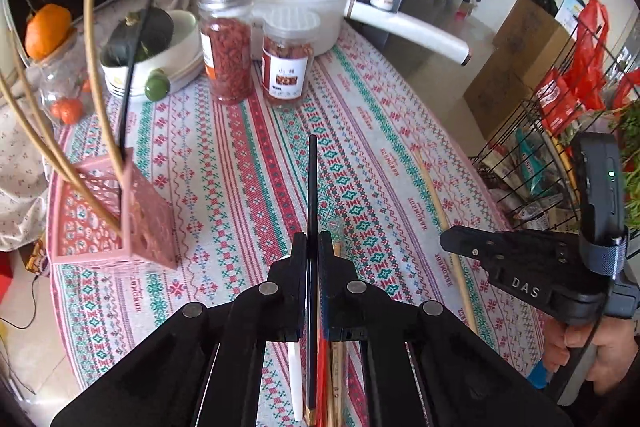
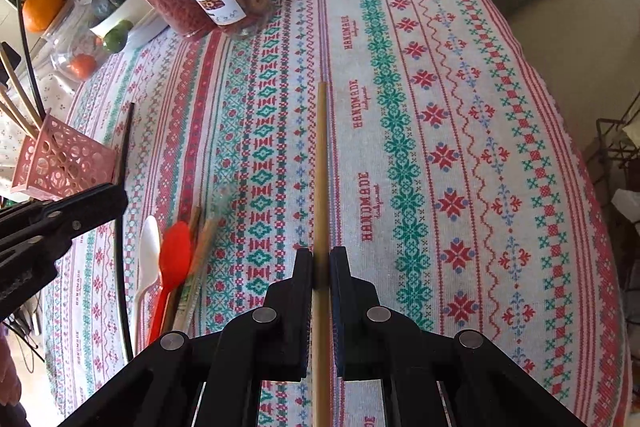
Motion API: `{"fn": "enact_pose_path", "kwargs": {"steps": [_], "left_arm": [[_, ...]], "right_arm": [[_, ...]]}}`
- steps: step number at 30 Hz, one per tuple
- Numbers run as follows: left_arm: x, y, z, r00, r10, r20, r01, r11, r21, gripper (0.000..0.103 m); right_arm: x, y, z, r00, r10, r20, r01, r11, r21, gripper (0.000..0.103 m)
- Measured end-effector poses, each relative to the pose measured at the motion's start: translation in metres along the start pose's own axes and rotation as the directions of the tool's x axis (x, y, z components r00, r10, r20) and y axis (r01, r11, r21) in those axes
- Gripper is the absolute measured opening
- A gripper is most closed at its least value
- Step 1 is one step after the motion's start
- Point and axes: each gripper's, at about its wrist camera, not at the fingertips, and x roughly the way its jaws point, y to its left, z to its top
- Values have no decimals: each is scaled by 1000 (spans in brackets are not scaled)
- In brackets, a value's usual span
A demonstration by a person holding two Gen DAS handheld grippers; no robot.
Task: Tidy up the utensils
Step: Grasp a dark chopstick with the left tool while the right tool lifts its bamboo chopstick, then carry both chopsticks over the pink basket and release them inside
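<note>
A: Holding one chopstick per gripper, is that the step in hand?

B: Yes. The left gripper (image 1: 313, 247) is closed on a black chopstick (image 1: 312, 187), jaws pressed against it, the stick pointing forward above the cloth (image 1: 248, 155). The right gripper (image 2: 321, 263) is closed on a bamboo chopstick (image 2: 321, 155), jaws narrowed to the stick's width.

A: Is the bamboo stick lifted?

B: Cannot tell; it may lie on the cloth.

A: Where do they go?

B: Probably into the pink holder (image 1: 140, 223), at the left of the table. It already has several bamboo sticks and one black one standing in it.

A: What does the next move call for?

B: Tilt each stick tip-down, align it over the holder's open top, then open the jaws. Approach one gripper at a time to avoid collision.

A: Anything left?

B: A white spoon (image 2: 148, 251), a red spoon (image 2: 174, 259) and more sticks lie on the cloth near the left gripper.
</note>
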Motion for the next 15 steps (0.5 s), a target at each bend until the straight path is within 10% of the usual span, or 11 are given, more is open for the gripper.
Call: {"fn": "enact_pose_path", "kwargs": {"steps": [15], "left_arm": [[-107, 30, -47, 942, 59, 331, -44, 998, -53, 5]], "right_arm": [[-59, 63, -10, 953, 60, 298, -25, 992, -121, 6]]}}
